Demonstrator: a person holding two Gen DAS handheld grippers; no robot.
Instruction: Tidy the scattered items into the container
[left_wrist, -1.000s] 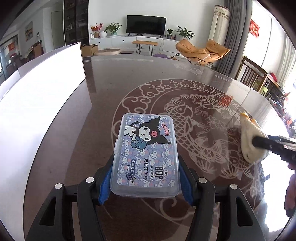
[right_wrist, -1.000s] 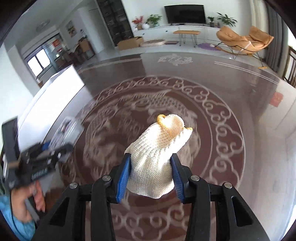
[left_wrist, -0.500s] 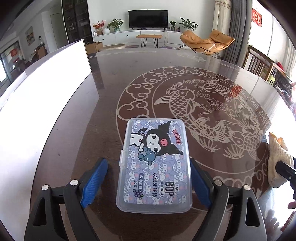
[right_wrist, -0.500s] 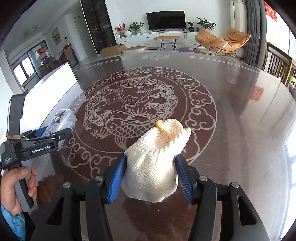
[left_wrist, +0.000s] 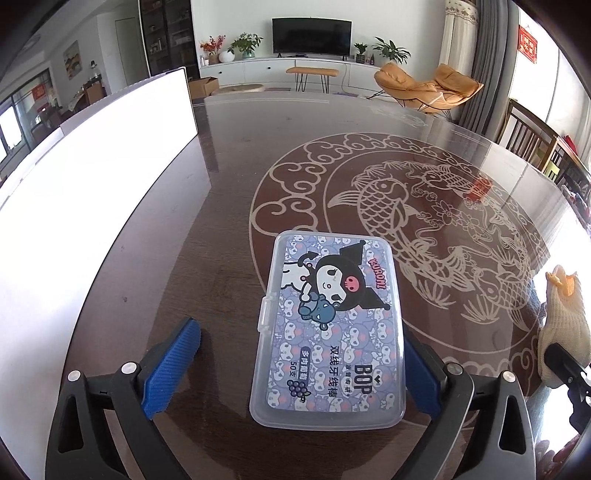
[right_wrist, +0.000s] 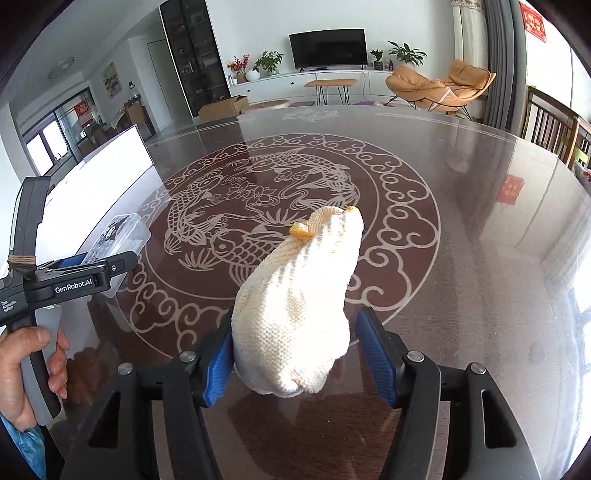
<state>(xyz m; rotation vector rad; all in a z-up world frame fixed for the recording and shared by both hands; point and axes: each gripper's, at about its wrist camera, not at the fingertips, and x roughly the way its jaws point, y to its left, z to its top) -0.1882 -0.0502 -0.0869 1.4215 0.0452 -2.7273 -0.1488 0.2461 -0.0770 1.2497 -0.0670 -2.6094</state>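
Note:
A clear plastic box (left_wrist: 332, 325) with a cartoon label lies flat on the dark table between the fingers of my left gripper (left_wrist: 297, 328). Its jaws are opening: the left pad stands well clear of the box and the right pad is close beside it. A white knitted glove (right_wrist: 295, 314) with a yellow cuff rests on the table inside my right gripper (right_wrist: 295, 317). Those jaws are opening too, with the left pad against the glove and the right pad apart from it. The glove (left_wrist: 563, 314) also shows at the right of the left wrist view.
A large white container (left_wrist: 92, 184) stands along the table's left side, also visible as the white container (right_wrist: 122, 158) in the right wrist view. The round table (right_wrist: 461, 221) bears a fish pattern. A hand (right_wrist: 33, 369) holds the left gripper's handle. Wooden chairs (right_wrist: 554, 122) stand beyond the right edge.
Both grippers have spread their jaws and let go: the box and the glove were squeezed a second ago and now lie free. The right gripper has shifted a little closer to the table.

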